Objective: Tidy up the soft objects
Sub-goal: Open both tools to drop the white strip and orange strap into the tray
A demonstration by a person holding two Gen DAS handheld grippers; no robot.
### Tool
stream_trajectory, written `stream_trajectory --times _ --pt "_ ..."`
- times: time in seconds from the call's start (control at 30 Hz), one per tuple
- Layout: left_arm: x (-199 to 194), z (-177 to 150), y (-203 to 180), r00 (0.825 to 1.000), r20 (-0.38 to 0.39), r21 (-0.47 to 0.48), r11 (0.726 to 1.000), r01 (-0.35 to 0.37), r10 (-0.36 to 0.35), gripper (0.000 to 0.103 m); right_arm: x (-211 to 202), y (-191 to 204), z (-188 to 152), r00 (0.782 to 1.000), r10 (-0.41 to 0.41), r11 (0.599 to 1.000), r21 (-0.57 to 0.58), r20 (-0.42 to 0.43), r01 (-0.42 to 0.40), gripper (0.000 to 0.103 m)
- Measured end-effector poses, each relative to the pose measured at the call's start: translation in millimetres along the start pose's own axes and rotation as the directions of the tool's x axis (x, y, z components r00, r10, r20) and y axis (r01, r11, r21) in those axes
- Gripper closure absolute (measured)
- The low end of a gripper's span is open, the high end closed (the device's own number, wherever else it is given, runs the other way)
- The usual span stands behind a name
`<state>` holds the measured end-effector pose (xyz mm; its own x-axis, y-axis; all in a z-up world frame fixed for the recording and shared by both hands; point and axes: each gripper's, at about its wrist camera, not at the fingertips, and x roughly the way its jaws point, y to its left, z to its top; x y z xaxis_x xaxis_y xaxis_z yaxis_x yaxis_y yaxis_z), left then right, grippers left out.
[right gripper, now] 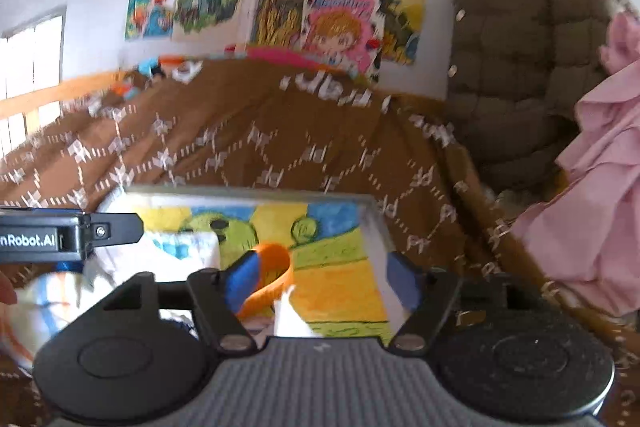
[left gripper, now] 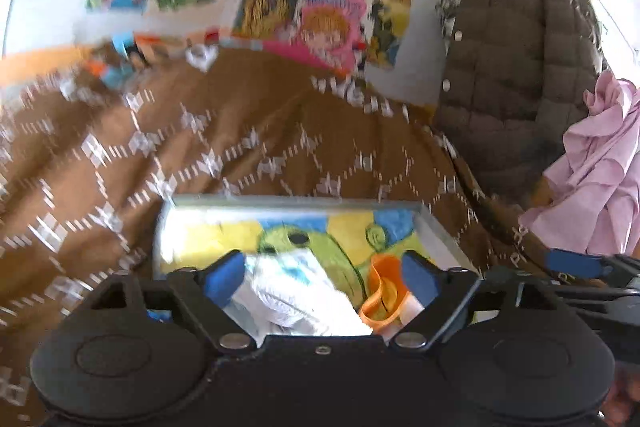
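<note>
Nearest your lens, the left gripper (left gripper: 322, 277) and right gripper (right gripper: 320, 277) both stand with jaws apart, holding nothing. Between them, lower centre, the white cloth with blue print (left gripper: 288, 287) and the orange-trimmed fabric piece (right gripper: 272, 275) lie in the shallow box with a cartoon-printed floor (left gripper: 436, 231), apparently placed. At right, the pink crumpled garment (left gripper: 600, 179) and brown quilted jacket (left gripper: 516, 75) look unsorted. The brown patterned bedspread (left gripper: 240, 131) offers room beyond the box's rim.

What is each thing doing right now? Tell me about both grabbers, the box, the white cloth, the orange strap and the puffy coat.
Left gripper: open, holding nothing.
Right gripper: open, holding nothing.
Box: open-topped.
White cloth: crumpled inside box.
Orange strap: looped, lying in box.
Puffy coat: hanging upright.
</note>
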<state>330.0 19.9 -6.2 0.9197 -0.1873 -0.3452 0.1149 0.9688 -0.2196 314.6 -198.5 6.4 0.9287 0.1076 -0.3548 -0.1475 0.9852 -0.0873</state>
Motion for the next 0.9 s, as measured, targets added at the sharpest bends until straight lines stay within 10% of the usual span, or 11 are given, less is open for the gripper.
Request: stream_trajectory --times 0.4,0.9 --pt "-135 10 -27 0.988 0.143 0.072 0.995 -0.069 0.058 0.001 -150 -16 6 0.978 -0.019 0.993 0.114 0.206 -0.005 0.0" --pt "-247 -62 -52 0.988 0.086 0.102 0.985 -0.136 0.127 0.001 -243 8 -50 0.989 -0.032 0.996 0.087 0.145 0.019 0.0"
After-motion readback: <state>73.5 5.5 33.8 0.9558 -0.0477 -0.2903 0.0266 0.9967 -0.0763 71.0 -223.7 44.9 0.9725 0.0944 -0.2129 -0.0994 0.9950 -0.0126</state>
